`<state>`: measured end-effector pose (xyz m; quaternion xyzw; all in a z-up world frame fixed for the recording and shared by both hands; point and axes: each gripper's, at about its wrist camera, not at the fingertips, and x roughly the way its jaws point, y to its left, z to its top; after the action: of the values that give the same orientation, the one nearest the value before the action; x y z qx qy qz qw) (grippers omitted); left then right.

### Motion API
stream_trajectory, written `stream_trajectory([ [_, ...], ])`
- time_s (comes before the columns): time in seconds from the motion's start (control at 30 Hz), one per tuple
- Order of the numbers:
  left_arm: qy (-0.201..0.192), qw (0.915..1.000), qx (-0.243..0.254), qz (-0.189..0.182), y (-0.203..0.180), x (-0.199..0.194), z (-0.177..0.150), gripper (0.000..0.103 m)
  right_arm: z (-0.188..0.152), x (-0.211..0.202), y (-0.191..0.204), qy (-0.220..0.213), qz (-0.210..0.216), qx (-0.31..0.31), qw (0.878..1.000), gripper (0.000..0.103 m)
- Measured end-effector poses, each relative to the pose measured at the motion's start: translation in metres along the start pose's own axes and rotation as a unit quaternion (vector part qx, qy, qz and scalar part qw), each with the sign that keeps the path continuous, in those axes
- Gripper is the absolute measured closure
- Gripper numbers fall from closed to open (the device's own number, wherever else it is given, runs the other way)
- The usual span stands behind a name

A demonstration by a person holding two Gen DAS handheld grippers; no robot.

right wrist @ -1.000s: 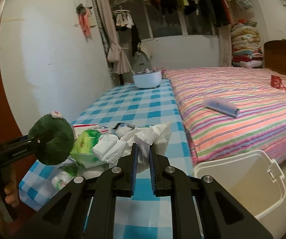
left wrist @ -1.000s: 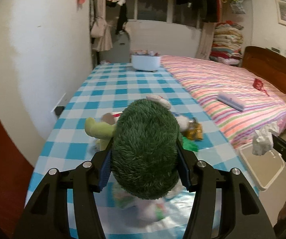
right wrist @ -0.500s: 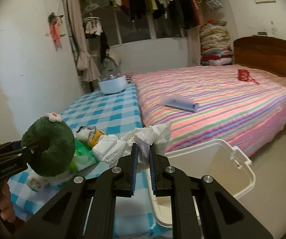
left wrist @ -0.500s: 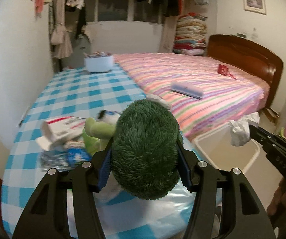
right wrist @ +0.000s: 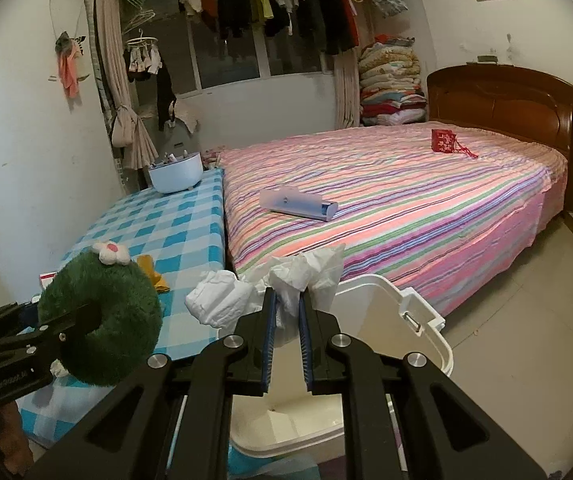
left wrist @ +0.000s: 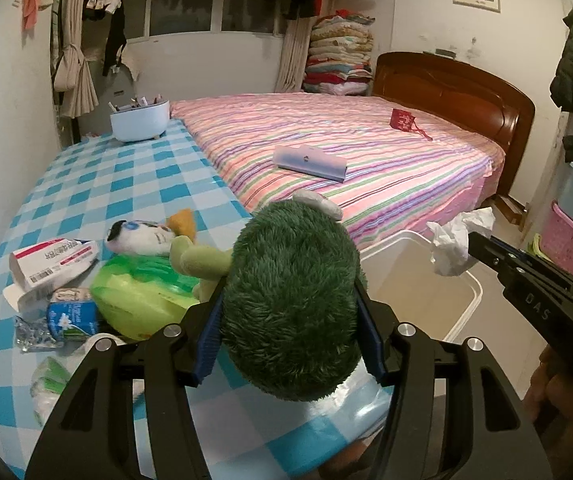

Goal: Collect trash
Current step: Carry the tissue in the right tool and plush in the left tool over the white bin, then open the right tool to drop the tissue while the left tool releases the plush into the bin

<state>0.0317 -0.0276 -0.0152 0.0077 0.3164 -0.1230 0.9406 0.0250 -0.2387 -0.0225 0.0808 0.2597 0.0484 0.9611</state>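
Observation:
My left gripper [left wrist: 290, 320] is shut on a fuzzy dark green plush ring [left wrist: 292, 300] with a small white flower, held above the near edge of the blue checked table [left wrist: 126, 184]. In the right wrist view the same plush ring [right wrist: 98, 324] hangs at the left. My right gripper [right wrist: 286, 320] is shut on a crumpled white tissue [right wrist: 286, 284], right over the open white bin [right wrist: 398, 312] on the floor. The left wrist view shows that tissue [left wrist: 454, 244] above the bin [left wrist: 418, 284].
Wrappers, a green bag [left wrist: 142, 292], a red and white packet [left wrist: 54, 260] and soft toys lie on the table. A pale blue pot [left wrist: 140, 120] stands at its far end. The striped bed [right wrist: 386, 200] with a flat case [right wrist: 298, 204] fills the right; tiled floor lies beyond the bin.
Both grippers have swung to the right, away from the table. The tissue has gone from above the table to above the bin, and the plush ring has travelled toward the table's corner.

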Motion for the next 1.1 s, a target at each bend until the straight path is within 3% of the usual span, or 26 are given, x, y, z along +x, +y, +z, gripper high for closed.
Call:
stream_trajectory([
  [0.2, 0.008, 1.0000, -0.001, 0.006, -0.012, 0.010, 0.002, 0.046, 0.002, 0.011, -0.008, 0.009, 0.015, 0.009, 1.000, 0.092],
  [0.6, 0.007, 0.9983, 0.057, -0.007, -0.044, 0.024, 0.001, 0.045, 0.010, 0.025, -0.020, -0.042, -0.009, 0.034, 0.998, 0.092],
  [0.77, 0.006, 0.9974, 0.066, -0.027, -0.058, 0.037, 0.006, 0.044, 0.000, 0.034, -0.035, -0.028, -0.022, 0.041, 0.999, 0.092],
  [1.1, 0.022, 0.9970, 0.069, -0.029, -0.071, 0.062, 0.011, 0.044, -0.006, 0.043, -0.064, -0.006, -0.033, 0.076, 0.997, 0.089],
])
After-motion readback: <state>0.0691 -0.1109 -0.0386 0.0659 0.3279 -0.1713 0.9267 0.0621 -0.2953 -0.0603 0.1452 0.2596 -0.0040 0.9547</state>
